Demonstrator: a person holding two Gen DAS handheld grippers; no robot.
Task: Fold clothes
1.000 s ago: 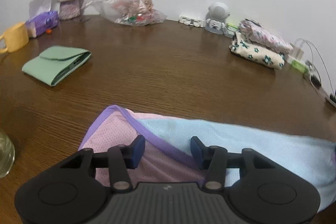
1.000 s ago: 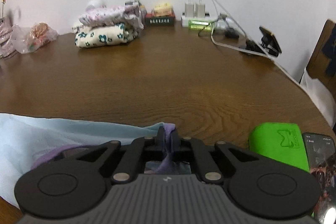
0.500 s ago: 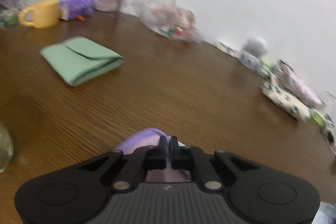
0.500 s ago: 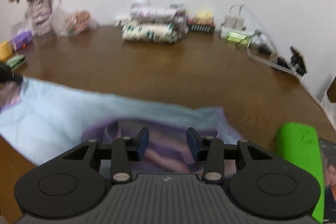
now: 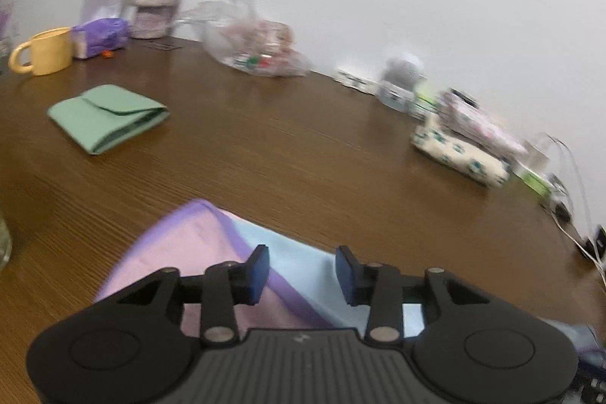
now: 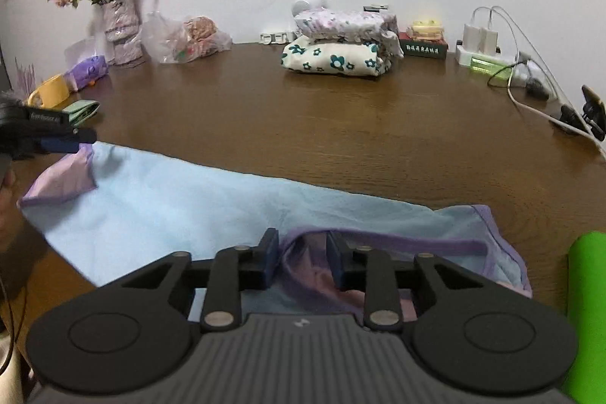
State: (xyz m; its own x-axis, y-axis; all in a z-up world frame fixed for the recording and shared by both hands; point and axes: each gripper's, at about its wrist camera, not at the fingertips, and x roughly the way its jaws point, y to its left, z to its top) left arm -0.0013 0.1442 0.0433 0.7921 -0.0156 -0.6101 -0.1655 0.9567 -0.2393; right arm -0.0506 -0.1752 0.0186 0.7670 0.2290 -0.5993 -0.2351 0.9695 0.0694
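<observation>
A light blue garment with purple trim and pink lining [image 6: 197,199] lies flat along the near edge of the brown table [image 6: 341,124]. Its left corner is turned over, pink side up [image 5: 181,245]. My left gripper [image 5: 302,270] is open, its fingers just above that corner, holding nothing. My right gripper [image 6: 303,258] is open over the garment's right end, a purple-edged opening [image 6: 378,245] between its fingers. The left gripper's tip also shows in the right wrist view [image 6: 64,141].
A folded green cloth [image 5: 110,116] lies at the left. Two folded floral garments [image 6: 341,52] are stacked at the back. A yellow mug [image 5: 43,52], flower vase [image 5: 153,6], plastic bag [image 5: 257,44], chargers with cables [image 6: 492,52] and a green object [image 6: 589,309] stand around.
The left gripper closed on the garment's left corner, shifted, then opened and let it go. The right gripper released the right end and stays open. The garment now lies spread flat.
</observation>
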